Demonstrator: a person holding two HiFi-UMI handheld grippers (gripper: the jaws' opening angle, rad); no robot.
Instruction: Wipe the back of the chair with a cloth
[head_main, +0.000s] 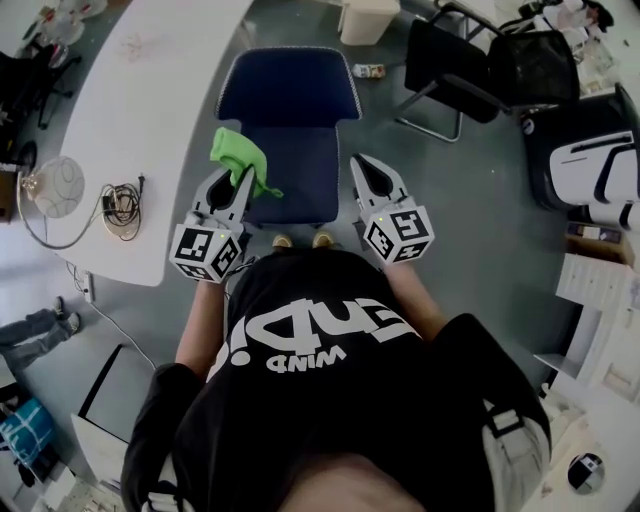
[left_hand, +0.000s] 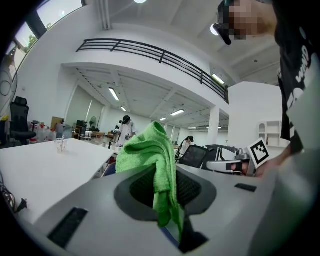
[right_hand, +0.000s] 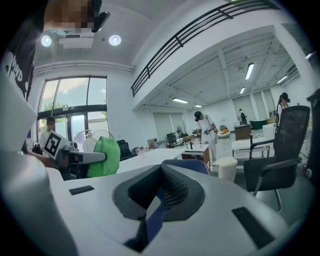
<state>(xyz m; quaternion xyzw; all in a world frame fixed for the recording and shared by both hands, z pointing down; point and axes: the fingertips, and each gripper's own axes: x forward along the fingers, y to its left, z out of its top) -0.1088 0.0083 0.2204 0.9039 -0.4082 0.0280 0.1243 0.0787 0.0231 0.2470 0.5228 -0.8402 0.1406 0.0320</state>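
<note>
Head view looks down; gripper views face the chair (head_main: 288, 130).

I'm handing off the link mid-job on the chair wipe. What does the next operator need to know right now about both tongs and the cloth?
Left tongs: shut on the green cloth, which bunches up past the tips, at the near left edge of the blue chair.
Right tongs: shut with nothing in them, at the chair's right edge.
Chair: directly in front of the person, next to the white table.
Done: the cloth is in the grip and brought up to the chair.
Left: no contact between cloth and chair shows, so the wiping of the back looks wholly undone.
</note>
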